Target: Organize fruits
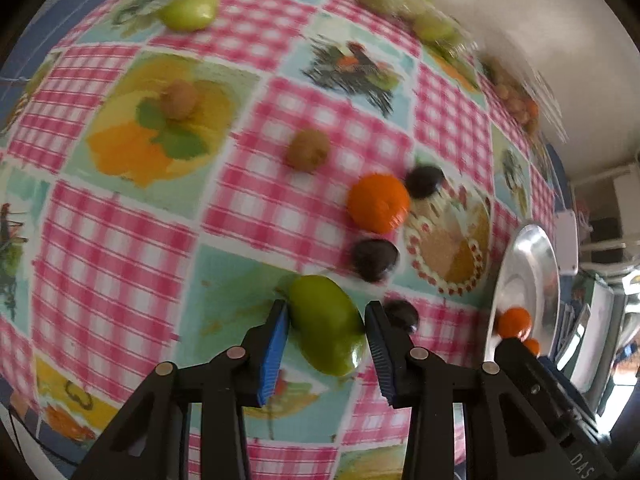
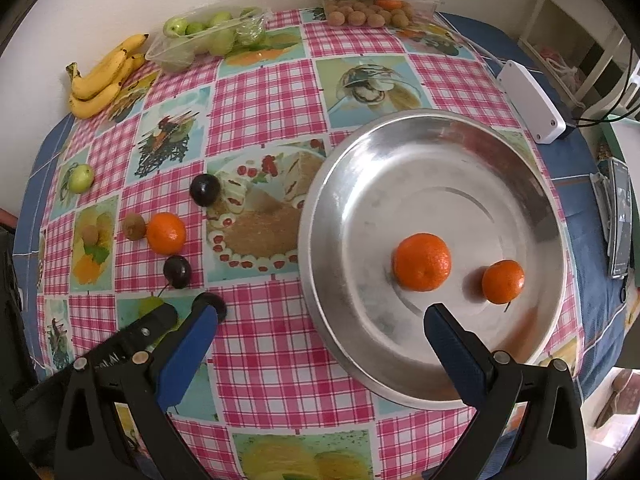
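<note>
Your left hand-held gripper (image 1: 326,326) points steeply down at the counter (image 1: 120,248); its ribbed blue pads (image 1: 276,344) press on both flanks of a smooth, glossy green fruit (image 1: 328,324), pear-like in outline, which lies near the counter's front. Just right of the right pad sits a dark plum (image 1: 402,314). Beyond it lie a second plum (image 1: 374,258), a pebbly mandarin (image 1: 378,202), a third plum (image 1: 424,180) and two fuzzy brown kiwis (image 1: 308,150) (image 1: 180,100), all close together, leaving little free lane on that side. Open oilcloth lies to the left of the grasp.

Your right hand-held gripper (image 2: 320,320) stands wide and empty over the near rim of a round, brushed-metal dish (image 2: 320,272). Two mandarins (image 2: 422,262) (image 2: 503,282) rest in the dish, slightly apart; most of its floor is bare.

The counter wears a pink gingham oilcloth with printed food panels over a blue cloth (image 2: 592,312), whose rounded edge shows at left and right. Along the far wall edge lie a banana bunch (image 2: 104,76), a clear plastic tray of green fruit (image 2: 208,36) and a clear labelled box of small brown fruit (image 2: 376,8); its label is too small to read. A white plastic box (image 2: 530,100) sits by the right edge. A lone green fruit (image 2: 81,178) lies far left.
</note>
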A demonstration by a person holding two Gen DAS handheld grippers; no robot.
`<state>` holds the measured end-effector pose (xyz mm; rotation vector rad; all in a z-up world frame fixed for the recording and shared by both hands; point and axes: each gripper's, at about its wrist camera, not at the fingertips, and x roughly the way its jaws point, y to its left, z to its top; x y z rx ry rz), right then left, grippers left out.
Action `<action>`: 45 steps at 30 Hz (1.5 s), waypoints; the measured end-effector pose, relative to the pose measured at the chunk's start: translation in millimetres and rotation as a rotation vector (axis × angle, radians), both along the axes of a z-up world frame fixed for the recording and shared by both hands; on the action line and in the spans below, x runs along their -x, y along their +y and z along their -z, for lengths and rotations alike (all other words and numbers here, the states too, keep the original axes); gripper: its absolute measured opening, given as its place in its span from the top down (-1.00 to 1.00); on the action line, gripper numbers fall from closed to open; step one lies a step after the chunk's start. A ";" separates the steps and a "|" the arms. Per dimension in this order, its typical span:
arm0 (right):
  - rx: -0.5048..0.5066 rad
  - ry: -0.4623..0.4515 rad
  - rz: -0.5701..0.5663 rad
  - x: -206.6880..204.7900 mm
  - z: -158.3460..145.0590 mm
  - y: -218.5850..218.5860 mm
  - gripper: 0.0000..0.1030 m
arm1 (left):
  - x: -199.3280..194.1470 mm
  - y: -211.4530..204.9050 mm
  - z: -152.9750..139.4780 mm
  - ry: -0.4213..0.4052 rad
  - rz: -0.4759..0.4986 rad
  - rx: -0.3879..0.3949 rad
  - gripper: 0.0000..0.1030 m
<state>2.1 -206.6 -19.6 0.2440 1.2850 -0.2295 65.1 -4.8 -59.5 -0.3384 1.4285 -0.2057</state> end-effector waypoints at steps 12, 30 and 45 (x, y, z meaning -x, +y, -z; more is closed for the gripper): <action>-0.024 -0.051 -0.102 -10.2 -5.1 26.6 -0.99 | -5.2 38.9 -11.0 -0.039 -0.135 -0.053 0.21; -0.084 -0.005 -0.222 -30.5 27.9 53.5 -0.19 | -5.5 27.9 -13.5 -0.022 -0.134 -0.007 0.20; -0.082 0.032 -0.271 -36.8 46.7 67.8 0.12 | -6.2 0.1 6.2 0.056 -0.069 0.060 -0.12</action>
